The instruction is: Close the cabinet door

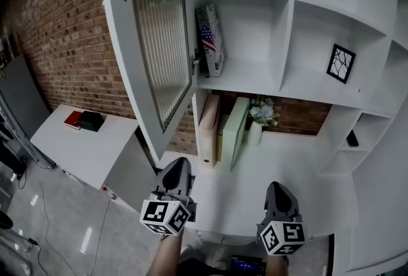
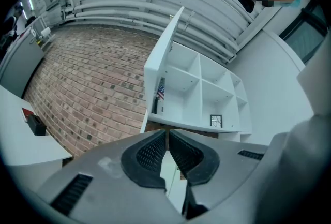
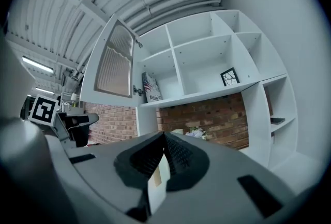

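While the white-framed cabinet door (image 1: 159, 32) with its ribbed glass panel stands swung wide open at the left side of the white shelf cabinet (image 1: 290, 26), you hold both grippers low over the white countertop (image 1: 248, 169), well apart from that door.

Your left gripper (image 1: 176, 167) points up toward the door's lower edge. In the left gripper view its dark ribbed pads (image 2: 152, 153) meet at the tips, so the claw is closed with nothing in it. Your right gripper (image 1: 278, 190) sits beside it, further right. In the right gripper view its jaws are likewise pressed together and empty.

Inside the cabinet, a flat package printed with an American flag (image 1: 209, 39) leans in the compartment right behind the open door, near the small metal latch (image 1: 196, 63) on the door's edge. A black-framed picture (image 1: 340, 63) stands in the compartment to the right. Under the shelves, a beige binder (image 1: 208, 130), a pale green folder (image 1: 234, 131) and a small bunch of flowers (image 1: 262, 112) stand on the countertop against the red brick wall (image 1: 70, 32). Off to your left, a white side table (image 1: 70, 147) carries a red item and a black box (image 1: 91, 120).
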